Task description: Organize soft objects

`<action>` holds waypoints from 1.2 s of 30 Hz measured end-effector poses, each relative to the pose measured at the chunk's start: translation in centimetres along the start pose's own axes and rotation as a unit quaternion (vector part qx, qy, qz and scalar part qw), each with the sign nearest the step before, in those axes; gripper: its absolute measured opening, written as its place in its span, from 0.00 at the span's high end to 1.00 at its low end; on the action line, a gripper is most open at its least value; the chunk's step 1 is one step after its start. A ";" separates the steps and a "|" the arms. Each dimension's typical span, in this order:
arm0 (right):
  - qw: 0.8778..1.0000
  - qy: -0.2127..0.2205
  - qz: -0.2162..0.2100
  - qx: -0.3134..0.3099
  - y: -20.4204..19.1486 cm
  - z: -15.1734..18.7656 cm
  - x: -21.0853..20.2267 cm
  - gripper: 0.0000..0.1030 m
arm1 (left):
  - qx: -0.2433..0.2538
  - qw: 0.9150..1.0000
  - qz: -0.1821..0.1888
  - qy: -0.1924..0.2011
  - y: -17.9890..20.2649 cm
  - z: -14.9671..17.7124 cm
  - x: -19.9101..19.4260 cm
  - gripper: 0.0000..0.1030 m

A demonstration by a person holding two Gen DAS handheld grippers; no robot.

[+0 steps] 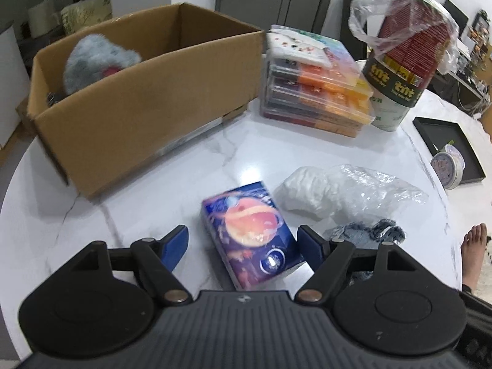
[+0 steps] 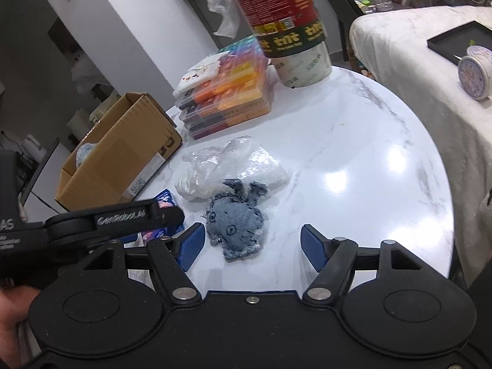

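both claws are gaping wide: left claw (image 1: 243,241) straddling the pack (image 1: 250,236), right claw (image 2: 252,243) nearing the whale (image 2: 235,224); crowding risks them colliding.

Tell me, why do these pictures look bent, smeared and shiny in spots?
Left wrist view: the fisheye lens bows the table edge, and the cardboard box and tissue pack look motion-smeared. Right wrist view: bright ceiling-light glare sits on the glossy marble beyond the denim toy, and the red canister is blurred.
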State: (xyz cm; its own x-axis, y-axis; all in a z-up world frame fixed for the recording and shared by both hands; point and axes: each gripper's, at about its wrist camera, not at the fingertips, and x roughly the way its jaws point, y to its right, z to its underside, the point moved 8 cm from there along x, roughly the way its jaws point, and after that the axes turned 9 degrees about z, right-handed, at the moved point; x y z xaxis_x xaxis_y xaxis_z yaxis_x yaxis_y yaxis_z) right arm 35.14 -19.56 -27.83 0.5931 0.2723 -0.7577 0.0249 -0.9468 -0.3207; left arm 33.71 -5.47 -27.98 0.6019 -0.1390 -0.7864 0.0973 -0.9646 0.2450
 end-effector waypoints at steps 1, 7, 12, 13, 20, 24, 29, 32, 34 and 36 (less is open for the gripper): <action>1.000 -0.001 0.000 -0.004 -0.2 -0.1 0.2 0.34 | -0.003 1.000 -0.001 -0.001 -0.3 0.1 -0.1 0.26; 1.000 -0.005 0.005 -0.023 -0.9 -0.4 1.6 0.38 | -0.005 1.000 0.013 0.007 -1.4 0.5 -0.9 0.41; 0.999 -0.001 0.004 -0.033 -1.5 -0.7 2.1 0.51 | -0.007 1.000 0.026 0.014 -1.4 0.3 -1.0 0.53; 0.999 -0.004 0.003 -0.034 -1.6 -0.6 2.2 0.61 | -0.006 1.000 0.027 0.015 -1.4 0.3 -1.1 0.54; 1.000 -0.016 -0.002 -0.019 -1.3 0.0 1.6 0.72 | 0.011 1.000 0.026 0.004 -1.6 1.0 -1.8 0.55; 1.000 -0.024 -0.003 -0.014 -1.5 0.8 0.9 0.73 | 0.027 0.999 0.026 -0.005 -1.7 2.0 -2.6 0.55; 0.999 -0.032 0.000 -0.019 -2.0 1.8 0.0 0.74 | 0.041 0.999 0.025 -0.015 -1.9 3.0 -3.5 0.55; 0.999 -0.037 0.000 -0.012 -2.0 2.3 -0.6 0.74 | 0.044 0.999 0.023 -0.020 -2.3 3.5 -4.0 0.54; 0.999 -0.041 0.003 -0.006 -1.9 2.6 -0.8 0.74 | 0.047 0.998 0.020 -0.023 -2.5 3.7 -4.3 0.54; 0.999 -0.046 0.004 0.003 -1.7 2.8 -1.1 0.72 | 0.050 0.998 0.012 -0.025 -2.9 3.8 -4.6 0.54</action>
State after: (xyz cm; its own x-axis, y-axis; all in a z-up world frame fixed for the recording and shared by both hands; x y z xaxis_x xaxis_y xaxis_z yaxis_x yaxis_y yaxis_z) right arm 32.21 -17.79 -28.08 0.5170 0.2796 -0.8090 0.0149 -0.9479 -0.3181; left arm 27.62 -2.93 -27.24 0.5631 -0.1710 -0.8085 0.0024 -0.9780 0.2085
